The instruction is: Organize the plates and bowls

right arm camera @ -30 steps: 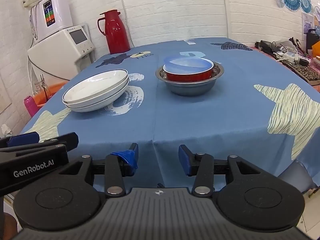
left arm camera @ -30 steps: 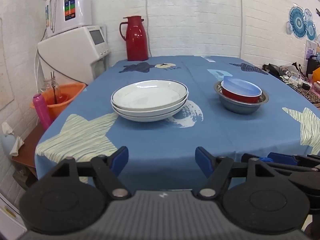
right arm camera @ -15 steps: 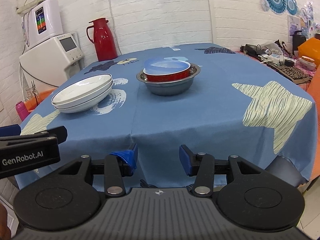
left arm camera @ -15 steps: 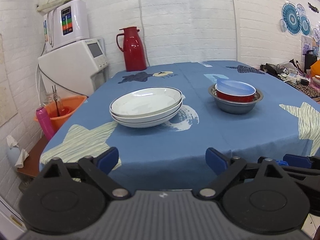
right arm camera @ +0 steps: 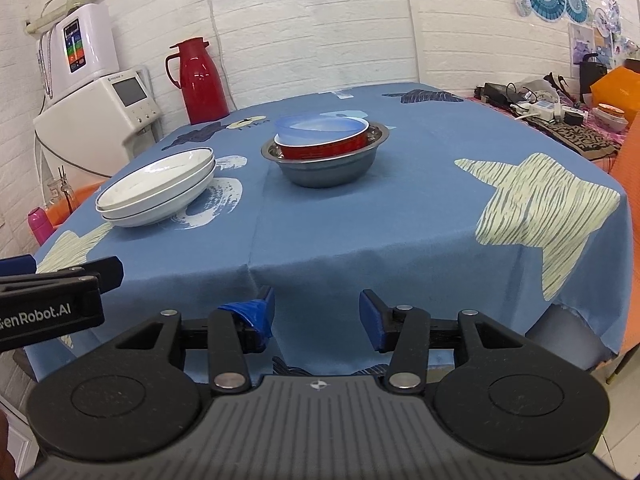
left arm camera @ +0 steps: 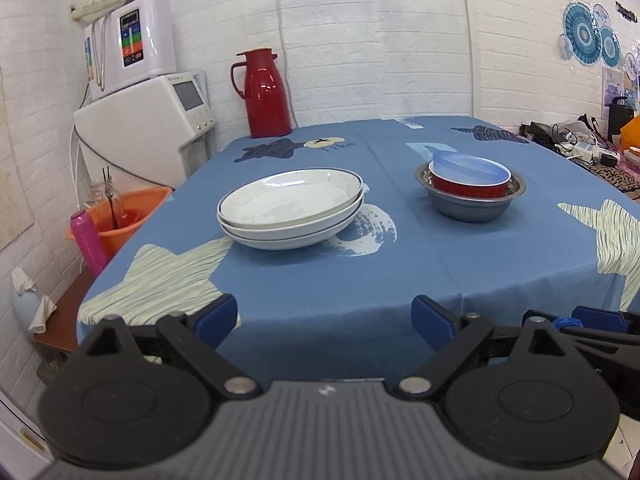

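Tabletop (left arm camera: pixel 400 272) under a blue star-print cloth, seen from its near edge, carrying two finished-looking groups of crockery. White plates (left arm camera: pixel 291 208), stacked one in another, lie left of centre; nested bowls (left arm camera: pixel 470 186), a pale blue one inside a red one inside a steel one, lie to the right, well apart from the plates. Left tongs (left arm camera: pixel 325 320) are released, jaws spread wide and empty, held off the near edge of the tabletop with the plates ahead and slightly left. Right tongs (right arm camera: pixel 317 312) are likewise released and empty, jaws set narrower, with the bowls ahead along their axis and the plates off to the left. Neither pair touches anything. Judged from this layout, the left tongs are nearer the plates and the right tongs nearer the bowls; both stacks being round, no long axis governs an approach. Red thermos jug (left arm camera: pixel 264 94) stands at the far edge, clear of both stacks.
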A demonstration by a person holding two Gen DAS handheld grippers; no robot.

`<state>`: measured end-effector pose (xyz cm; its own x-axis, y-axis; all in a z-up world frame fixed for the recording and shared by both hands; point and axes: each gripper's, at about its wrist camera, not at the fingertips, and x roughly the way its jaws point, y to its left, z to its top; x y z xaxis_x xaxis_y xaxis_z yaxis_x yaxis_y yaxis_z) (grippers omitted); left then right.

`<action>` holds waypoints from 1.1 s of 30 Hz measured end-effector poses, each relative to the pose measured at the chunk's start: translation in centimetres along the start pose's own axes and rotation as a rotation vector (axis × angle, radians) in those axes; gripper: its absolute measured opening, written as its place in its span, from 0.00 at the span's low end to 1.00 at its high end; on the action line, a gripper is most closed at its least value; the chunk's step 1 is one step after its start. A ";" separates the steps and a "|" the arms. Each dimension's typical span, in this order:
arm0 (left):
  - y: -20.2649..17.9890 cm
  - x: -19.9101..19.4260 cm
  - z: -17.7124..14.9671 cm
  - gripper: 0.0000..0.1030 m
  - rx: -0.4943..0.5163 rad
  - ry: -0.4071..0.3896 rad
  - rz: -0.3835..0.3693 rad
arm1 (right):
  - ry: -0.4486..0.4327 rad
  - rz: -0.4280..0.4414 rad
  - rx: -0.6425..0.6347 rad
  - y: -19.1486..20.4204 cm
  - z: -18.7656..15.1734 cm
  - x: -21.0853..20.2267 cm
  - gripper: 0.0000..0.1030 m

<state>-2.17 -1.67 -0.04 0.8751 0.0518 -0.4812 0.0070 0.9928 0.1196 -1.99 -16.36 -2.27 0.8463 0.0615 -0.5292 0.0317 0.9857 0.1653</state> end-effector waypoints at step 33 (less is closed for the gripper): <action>-0.2 0.2 -0.2 0.90 0.005 0.010 -0.007 | 0.002 0.004 0.009 0.1 -0.1 0.1 0.33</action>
<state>-2.11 -1.82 -0.31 0.8699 0.0460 -0.4911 0.0157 0.9926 0.1207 -1.91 -16.27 -2.39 0.8455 0.0654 -0.5299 0.0332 0.9841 0.1745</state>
